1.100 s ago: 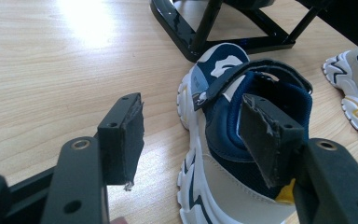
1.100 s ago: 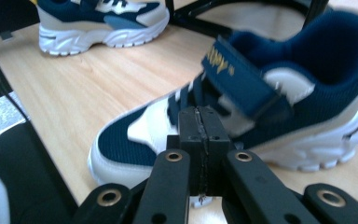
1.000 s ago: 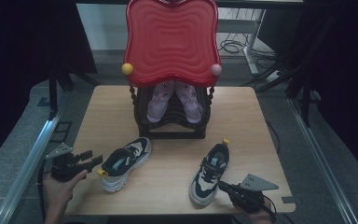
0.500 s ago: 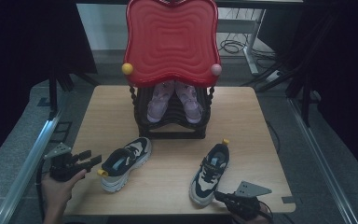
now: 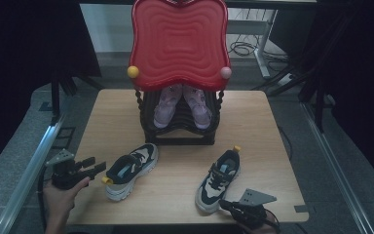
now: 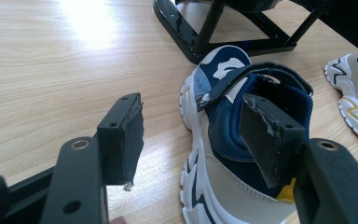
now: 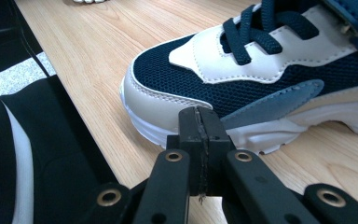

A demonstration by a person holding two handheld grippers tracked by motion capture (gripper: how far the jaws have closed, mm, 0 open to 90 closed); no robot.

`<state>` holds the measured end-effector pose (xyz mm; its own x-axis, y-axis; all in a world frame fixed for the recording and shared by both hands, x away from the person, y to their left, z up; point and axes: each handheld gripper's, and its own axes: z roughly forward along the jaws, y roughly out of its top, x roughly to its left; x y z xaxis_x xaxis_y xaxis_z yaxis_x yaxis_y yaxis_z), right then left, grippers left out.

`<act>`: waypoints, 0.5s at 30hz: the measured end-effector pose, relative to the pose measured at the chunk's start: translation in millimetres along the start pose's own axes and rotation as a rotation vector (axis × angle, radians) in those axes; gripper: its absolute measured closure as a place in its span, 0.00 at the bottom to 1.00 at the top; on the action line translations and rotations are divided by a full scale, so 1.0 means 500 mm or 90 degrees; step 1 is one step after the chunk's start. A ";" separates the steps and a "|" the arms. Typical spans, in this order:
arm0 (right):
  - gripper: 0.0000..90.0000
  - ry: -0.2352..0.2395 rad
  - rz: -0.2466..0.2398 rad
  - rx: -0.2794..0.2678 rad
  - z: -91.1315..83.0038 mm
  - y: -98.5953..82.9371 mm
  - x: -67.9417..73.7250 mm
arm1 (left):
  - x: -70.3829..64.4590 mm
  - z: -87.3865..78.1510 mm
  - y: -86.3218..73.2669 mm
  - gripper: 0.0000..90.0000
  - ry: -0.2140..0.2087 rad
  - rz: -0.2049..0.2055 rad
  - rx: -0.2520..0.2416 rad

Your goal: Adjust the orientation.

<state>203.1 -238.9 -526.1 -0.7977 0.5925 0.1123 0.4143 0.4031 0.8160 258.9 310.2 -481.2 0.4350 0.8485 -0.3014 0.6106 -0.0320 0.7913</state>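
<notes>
Two navy-and-white sneakers lie on the wooden table. The left sneaker points its heel toward my left gripper, which a hand holds open just left of it. In the left gripper view the jaws stand wide apart before the heel of that sneaker, with the right pad at its collar. My right gripper sits at the table's front edge by the toe of the right sneaker. Its jaws are shut on nothing, right in front of the toe.
A black shoe rack stands at the back middle of the table with a pair of pink shoes inside. A big red wavy panel tops it. Dark floor and cables surround the table.
My right gripper has slid a little left and toward the front edge, closer to the right sneaker's toe. The left gripper and both sneakers have stayed put.
</notes>
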 end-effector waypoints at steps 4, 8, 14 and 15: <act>1.00 0.005 -0.002 0.000 0.014 0.009 0.006 | 0.001 0.000 0.000 0.44 0.001 -0.001 0.000; 1.00 0.003 -0.004 -0.002 0.026 0.016 0.011 | 0.001 -0.002 0.001 0.44 0.002 0.000 -0.001; 1.00 -0.012 -0.025 -0.004 0.047 0.029 0.022 | 0.003 -0.006 0.001 0.44 0.004 -0.003 -0.005; 1.00 -0.017 -0.027 -0.005 0.057 0.035 0.026 | 0.004 -0.006 0.001 0.44 0.004 -0.004 -0.005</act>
<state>212.4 -204.5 -526.4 -0.8022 0.5938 0.0621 0.3771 0.4233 0.8238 258.0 313.4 -479.5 0.4270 0.8519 -0.3033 0.6083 -0.0224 0.7934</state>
